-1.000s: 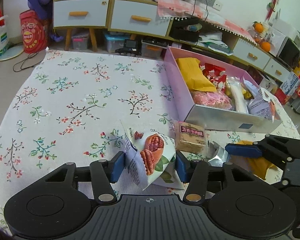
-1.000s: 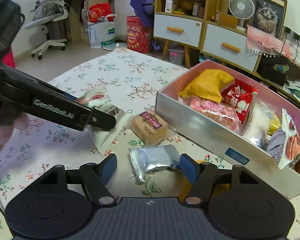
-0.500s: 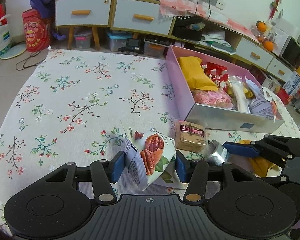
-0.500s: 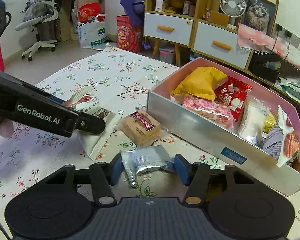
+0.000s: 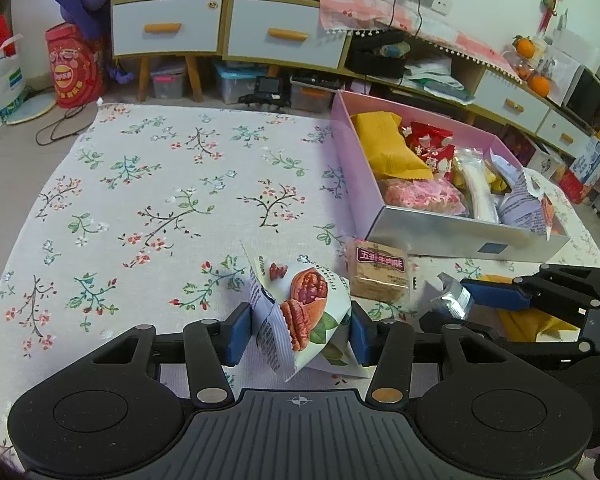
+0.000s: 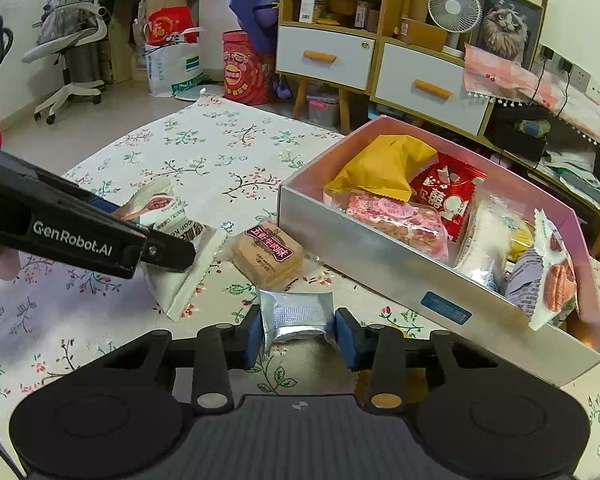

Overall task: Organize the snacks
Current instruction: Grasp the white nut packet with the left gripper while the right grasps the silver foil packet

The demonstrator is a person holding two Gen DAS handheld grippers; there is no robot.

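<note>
My left gripper [image 5: 300, 330] is shut on a white pecan snack packet [image 5: 306, 312], held just above the floral tablecloth; it also shows in the right wrist view [image 6: 168, 236]. My right gripper [image 6: 296, 332] is shut on a small silver foil packet [image 6: 296, 316], seen from the side in the left wrist view [image 5: 452, 300]. A brown biscuit packet [image 6: 270, 256] lies on the cloth between them, also in the left wrist view [image 5: 380, 270]. The pink snack box [image 6: 380, 256] with a silver front holds several snacks, to the right.
A yellow packet [image 5: 532, 326] lies on the cloth under my right gripper. White drawer cabinets [image 6: 420, 80] and shelves stand behind the table. The floral tablecloth [image 5: 160, 184] stretches to the left of the box.
My right gripper moved forward and closed its fingers onto the silver foil packet. My left gripper keeps its hold on the pecan packet and has barely moved.
</note>
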